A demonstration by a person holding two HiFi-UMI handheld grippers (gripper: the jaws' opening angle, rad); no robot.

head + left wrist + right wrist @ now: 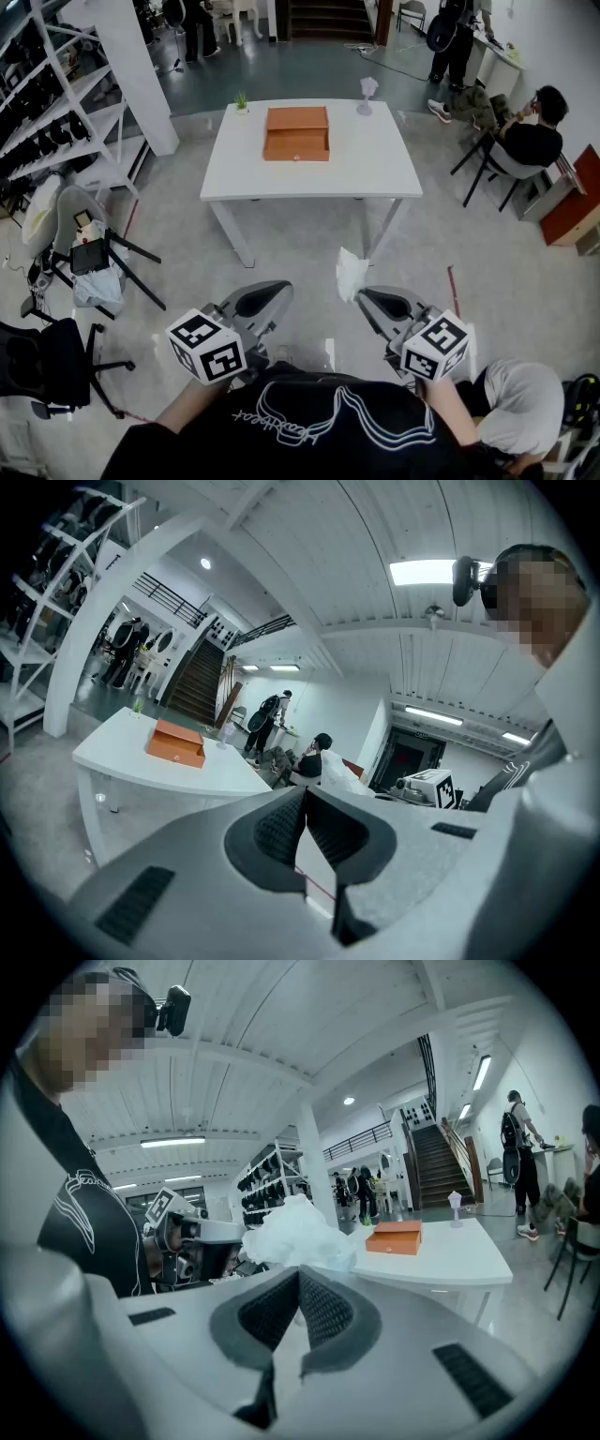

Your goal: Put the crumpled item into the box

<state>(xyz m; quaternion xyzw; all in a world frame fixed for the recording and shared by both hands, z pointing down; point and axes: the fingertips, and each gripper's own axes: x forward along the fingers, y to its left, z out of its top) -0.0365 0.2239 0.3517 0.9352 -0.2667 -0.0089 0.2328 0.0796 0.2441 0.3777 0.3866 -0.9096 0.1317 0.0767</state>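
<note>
The box (296, 132) is set on the table (375, 173), upper centre of the frame; lower down, the crumpled tissue (351, 274) is held in the right gripper (362, 294).

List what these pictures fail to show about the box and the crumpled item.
- box: inside unseen; far off in head view, side-on in both gripper views.
- crumpled item: pinched end hidden behind the shut jaws of the right gripper, right gripper view.
- pale ornament beyond the box: too small to identify.

The looping script across the black shirt (309, 417) cannot be read.
</note>
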